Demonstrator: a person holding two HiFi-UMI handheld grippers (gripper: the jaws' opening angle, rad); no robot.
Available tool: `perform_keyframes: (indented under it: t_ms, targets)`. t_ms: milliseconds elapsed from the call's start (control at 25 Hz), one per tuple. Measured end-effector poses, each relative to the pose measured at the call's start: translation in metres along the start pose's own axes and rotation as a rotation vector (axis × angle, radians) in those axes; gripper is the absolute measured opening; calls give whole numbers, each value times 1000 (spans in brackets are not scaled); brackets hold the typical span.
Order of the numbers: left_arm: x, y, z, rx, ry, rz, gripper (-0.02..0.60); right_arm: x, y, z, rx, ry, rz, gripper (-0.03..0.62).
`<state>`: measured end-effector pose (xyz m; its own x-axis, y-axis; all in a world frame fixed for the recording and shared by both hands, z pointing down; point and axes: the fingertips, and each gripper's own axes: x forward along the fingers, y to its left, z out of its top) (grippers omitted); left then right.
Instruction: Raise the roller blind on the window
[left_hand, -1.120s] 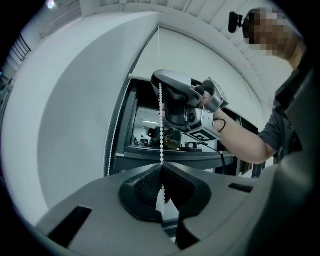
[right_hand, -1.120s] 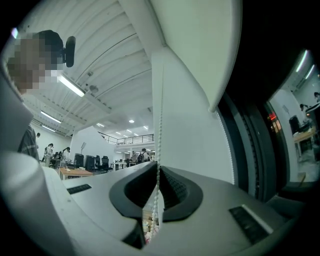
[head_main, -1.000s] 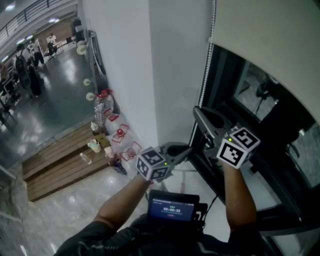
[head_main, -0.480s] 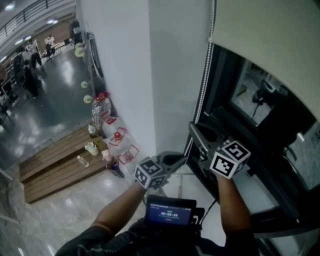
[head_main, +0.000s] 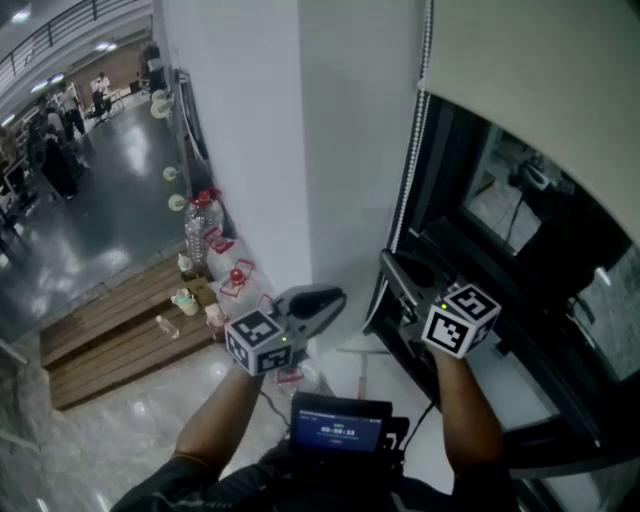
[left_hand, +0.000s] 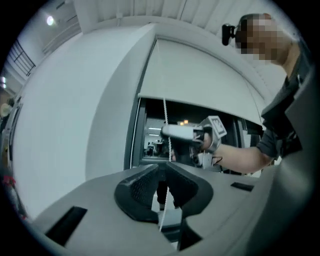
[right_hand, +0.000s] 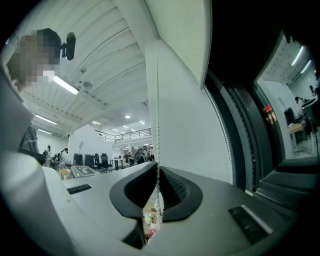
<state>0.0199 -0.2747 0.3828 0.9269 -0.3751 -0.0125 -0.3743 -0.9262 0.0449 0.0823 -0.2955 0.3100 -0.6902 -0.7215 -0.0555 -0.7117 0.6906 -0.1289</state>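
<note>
Head view: right gripper (head_main: 392, 268) clamps the chain (head_main: 408, 170) left of the window (head_main: 520, 210), steadying the part-raised blind (head_main: 540, 60) above. Left gripper (head_main: 332, 298) has just been opening, chain loose between its jaws, probably to regrip.

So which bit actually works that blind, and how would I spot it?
Find the dark window with the beige roller blind across its top. At the blind's left edge, beside the white wall, hangs the bead chain. It is the only thin string of tiny white beads there, and the right gripper is shut on it.
</note>
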Motion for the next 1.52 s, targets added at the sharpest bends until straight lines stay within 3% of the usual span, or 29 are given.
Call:
perform_keyframes:
  t_ms: [80, 240, 440, 720, 800, 1160, 1280, 1520]
  targets:
    - [-4, 1, 42, 19, -81, 0, 51, 0, 0, 1, -10, 0, -5, 14]
    - [13, 7, 130, -27, -250, 3, 49, 2, 5, 2, -13, -14, 11, 14]
    - [49, -6, 182, 22, -262, -18, 44, 2, 8, -2, -14, -14, 14, 14]
    - [82, -18, 184, 76, -206, -63, 37, 1, 12, 0, -31, -22, 24, 14]
    - [83, -18, 184, 66, -212, -68, 8, 1, 12, 0, -26, -25, 23, 14]
    - [76, -18, 181, 50, -264, -81, 2, 3, 12, -6, -20, -22, 34, 12]
    - [73, -17, 168, 70, -242, -70, 2, 5, 14, -21, -6, 1, 40, 11]
    - [70, -13, 131, 40, -215, -45, 2, 3, 9, -57, 52, 59, 13, 11]
